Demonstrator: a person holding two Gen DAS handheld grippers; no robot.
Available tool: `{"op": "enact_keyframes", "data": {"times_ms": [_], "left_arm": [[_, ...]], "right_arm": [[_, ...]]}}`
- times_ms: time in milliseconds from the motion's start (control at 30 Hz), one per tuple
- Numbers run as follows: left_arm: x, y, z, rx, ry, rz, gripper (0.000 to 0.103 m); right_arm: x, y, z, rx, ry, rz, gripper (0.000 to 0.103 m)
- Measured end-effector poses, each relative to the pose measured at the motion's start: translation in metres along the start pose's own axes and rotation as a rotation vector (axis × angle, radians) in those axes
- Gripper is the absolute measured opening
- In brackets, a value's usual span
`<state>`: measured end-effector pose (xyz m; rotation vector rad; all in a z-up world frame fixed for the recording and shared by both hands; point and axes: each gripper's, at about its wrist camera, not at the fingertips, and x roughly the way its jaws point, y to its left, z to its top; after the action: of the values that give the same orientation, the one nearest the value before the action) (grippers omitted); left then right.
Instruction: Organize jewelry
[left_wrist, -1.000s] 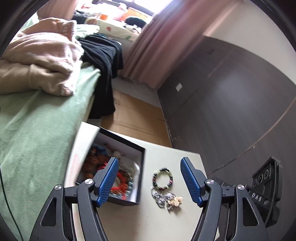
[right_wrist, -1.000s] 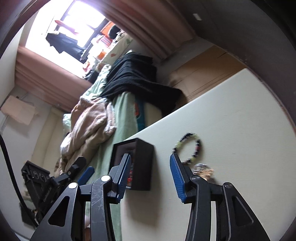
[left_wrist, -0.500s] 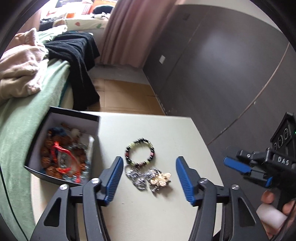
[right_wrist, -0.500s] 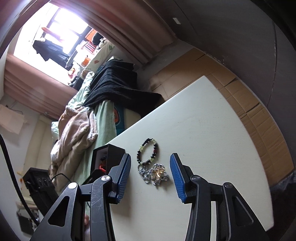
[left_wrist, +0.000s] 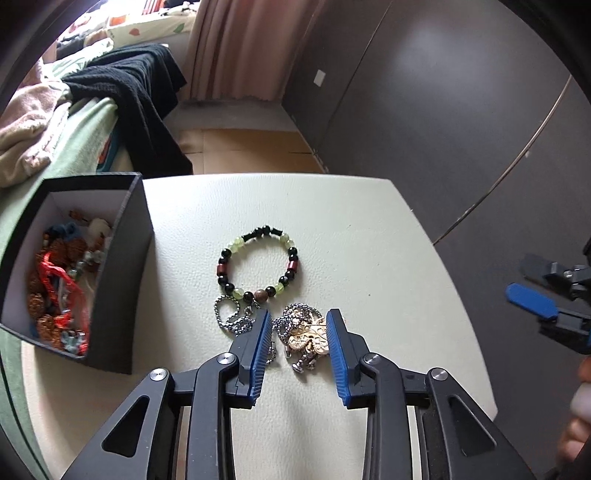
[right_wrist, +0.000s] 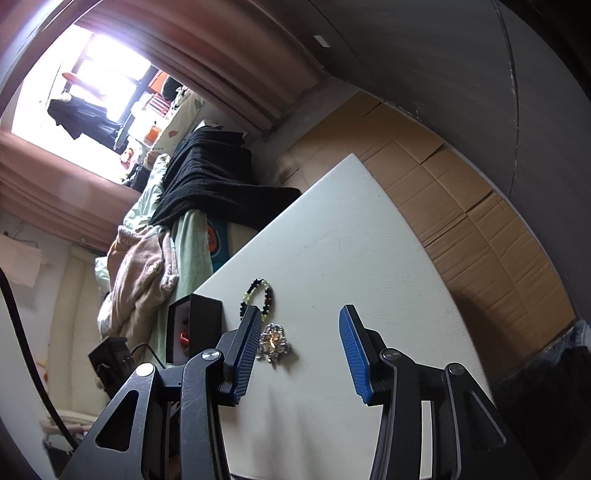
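Note:
A gold charm on a silver ball chain (left_wrist: 306, 334) lies on the white table (left_wrist: 351, 229), bunched up. My left gripper (left_wrist: 297, 325) is low over it, jaws closing, with the charm between the blue pads and part of the chain (left_wrist: 231, 317) spilling out to the left. A beaded bracelet (left_wrist: 258, 266) of black, green and red beads lies just beyond. An open black box (left_wrist: 122, 236) full of jewelry stands at the left. My right gripper (right_wrist: 299, 312) hovers open and empty over the table, to the right of the charm (right_wrist: 273, 343) and the bracelet (right_wrist: 258, 299).
A bed with a green cover (left_wrist: 74, 147), a black cloth (left_wrist: 140, 96) and a pink blanket borders the table's left side. Dark wardrobe doors (left_wrist: 443, 129) rise on the right. Cardboard covers the floor (right_wrist: 461, 206) beyond the table. A person's fingers (left_wrist: 580, 406) show at the right edge.
My left gripper came down and forward from beside the box to straddle the charm and chain, and its jaws narrowed a lot. The right gripper slid sideways along the table with its opening unchanged.

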<state>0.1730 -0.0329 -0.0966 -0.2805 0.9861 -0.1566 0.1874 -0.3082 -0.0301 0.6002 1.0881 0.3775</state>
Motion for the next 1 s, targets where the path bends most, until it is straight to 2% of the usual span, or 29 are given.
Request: {"op": "enact_keyframes", "data": {"times_ms": [67, 133, 167, 267, 533, 1000], "left_arm": [[0.008, 0.001, -0.001, -0.003, 0.015, 0.000, 0.028], [0.016, 0.002, -0.002, 0.006, 0.032, 0.008, 0.019], [0.019, 0.002, -0.003, 0.008, 0.038, 0.010, 0.009], [0.018, 0.005, -0.003, -0.009, 0.032, 0.002, 0.002], [-0.017, 0.010, 0.007, -0.055, -0.060, -0.077, 0.002], [-0.116, 0.016, 0.020, -0.117, -0.262, -0.221, 0.002]], "right_arm": [[-0.002, -0.002, 0.001, 0.008, -0.002, 0.003, 0.045], [-0.002, -0.005, 0.001, 0.013, -0.001, 0.004, 0.045], [-0.002, -0.005, 0.001, 0.015, 0.001, 0.003, 0.045], [0.000, -0.007, 0.001, 0.017, 0.008, 0.003, 0.045], [0.012, 0.000, -0.002, -0.003, 0.034, 0.000, 0.045], [0.049, 0.026, -0.019, -0.095, 0.115, -0.042, 0.045]]}}
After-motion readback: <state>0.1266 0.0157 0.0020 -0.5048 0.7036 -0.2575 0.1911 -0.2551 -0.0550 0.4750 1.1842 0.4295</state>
